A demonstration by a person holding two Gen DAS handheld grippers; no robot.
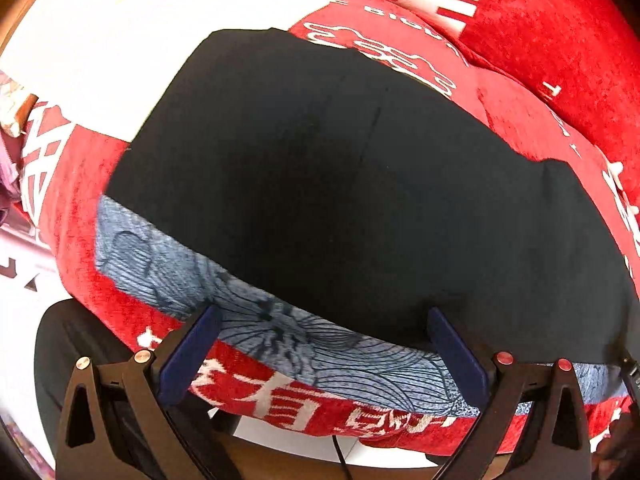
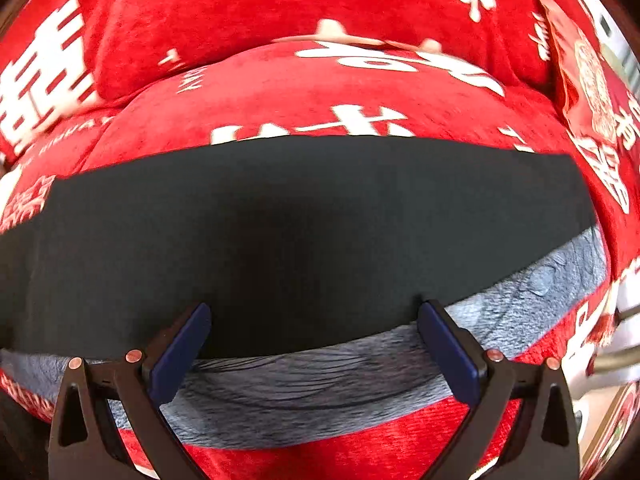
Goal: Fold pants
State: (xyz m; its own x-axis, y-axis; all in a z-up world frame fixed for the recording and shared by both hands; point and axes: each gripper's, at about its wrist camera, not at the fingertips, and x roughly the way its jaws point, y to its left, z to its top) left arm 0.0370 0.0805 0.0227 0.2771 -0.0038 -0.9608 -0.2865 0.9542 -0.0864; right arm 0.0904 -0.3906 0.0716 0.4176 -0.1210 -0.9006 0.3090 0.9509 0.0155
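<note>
Dark navy pants (image 1: pixel 340 184) lie flat on a red sofa seat, with a blue patterned cloth (image 1: pixel 248 312) showing under their near edge. My left gripper (image 1: pixel 324 316) hovers open over that near edge, nothing between its blue fingers (image 1: pixel 192 356). In the right wrist view the same pants (image 2: pixel 300 232) stretch across as a wide dark band above the blue cloth (image 2: pixel 320 392). My right gripper (image 2: pixel 314 312) is open too, its fingertips spread right at the pants' near hem.
The red sofa cover (image 2: pixel 320 92) carries white characters, and its backrest rises behind the seat. A white patch (image 1: pixel 120 48) of the cover lies at the far left. A red packet (image 2: pixel 588 92) rests at the right. A dark round object (image 1: pixel 76 360) stands below the seat's front edge.
</note>
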